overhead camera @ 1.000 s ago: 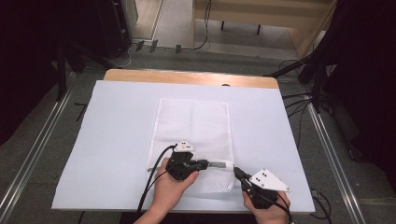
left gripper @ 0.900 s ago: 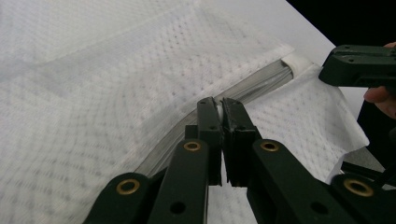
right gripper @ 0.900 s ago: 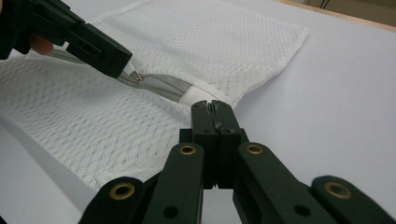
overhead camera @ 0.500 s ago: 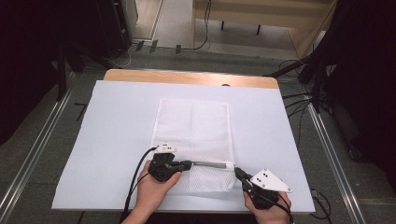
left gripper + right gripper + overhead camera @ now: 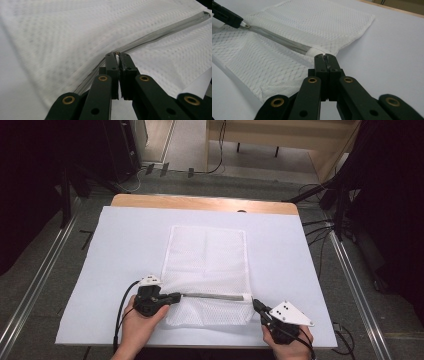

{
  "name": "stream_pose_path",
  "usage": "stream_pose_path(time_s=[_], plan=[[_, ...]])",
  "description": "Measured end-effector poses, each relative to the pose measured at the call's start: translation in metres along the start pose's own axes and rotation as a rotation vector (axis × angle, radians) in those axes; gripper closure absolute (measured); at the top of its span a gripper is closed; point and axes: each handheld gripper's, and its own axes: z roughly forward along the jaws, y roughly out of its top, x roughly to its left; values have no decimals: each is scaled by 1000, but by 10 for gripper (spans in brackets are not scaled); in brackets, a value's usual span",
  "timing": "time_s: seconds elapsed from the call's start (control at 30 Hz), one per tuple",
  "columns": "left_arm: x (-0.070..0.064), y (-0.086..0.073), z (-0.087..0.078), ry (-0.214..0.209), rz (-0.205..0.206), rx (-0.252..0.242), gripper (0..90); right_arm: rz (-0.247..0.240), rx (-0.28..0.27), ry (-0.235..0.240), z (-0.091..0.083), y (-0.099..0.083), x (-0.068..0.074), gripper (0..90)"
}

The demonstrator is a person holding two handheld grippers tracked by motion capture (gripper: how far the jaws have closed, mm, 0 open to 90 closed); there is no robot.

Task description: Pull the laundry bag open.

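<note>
A white mesh bag [image 5: 207, 255] lies flat on the table, with a grey zipper [image 5: 212, 295] running across its near part. My left gripper [image 5: 176, 296] is at the zipper's left end, shut on the small zipper pull [image 5: 117, 53]. The zipper line [image 5: 160, 32] stretches away from it to the right. My right gripper [image 5: 256, 304] is shut at the bag's right edge, just beside the white zipper end tab [image 5: 313, 51]. In the right gripper view, its jaws [image 5: 325, 55] pinch the bag's hem, and the left gripper [image 5: 243, 24] shows at the far end of the zipper [image 5: 279, 40].
A white sheet [image 5: 125, 240] covers the table, with the wooden edge [image 5: 200, 202] bare at the back. Metal rails [image 5: 45, 280] run along both sides on the floor. Cables [image 5: 325, 227] lie at the right.
My left gripper has slid left along the zipper with the pull, and the grey zipper line has grown longer. The right gripper has stayed in place.
</note>
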Motion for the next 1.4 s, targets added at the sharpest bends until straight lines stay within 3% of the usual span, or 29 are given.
stream_pose_path(time_s=[0.23, 0.5, 0.93, 1.1, 1.17, 1.3, 1.4], plan=[[19, -16, -20, 23, -43, -12, 877, -1, 5, 5, 0, 0, 1, 900], [26, -26, -35, 23, -66, -31, 877, -9, 10, 9, 2, 0, 0, 900], [34, -29, -37, 31, -80, -28, 871, -20, 10, 12, 1, 1, 1, 900], [33, -29, -36, 48, -64, -19, 869, -22, 15, 12, 1, 1, 2, 900], [33, -29, -36, 39, -64, -19, 870, -21, 12, 14, 0, 0, 2, 900], [31, -31, -41, -23, -60, -58, 872, -21, -4, 13, -3, -1, 0, 900], [29, -32, -41, -19, -51, -62, 867, -13, -7, 33, -3, -3, -2, 900]])
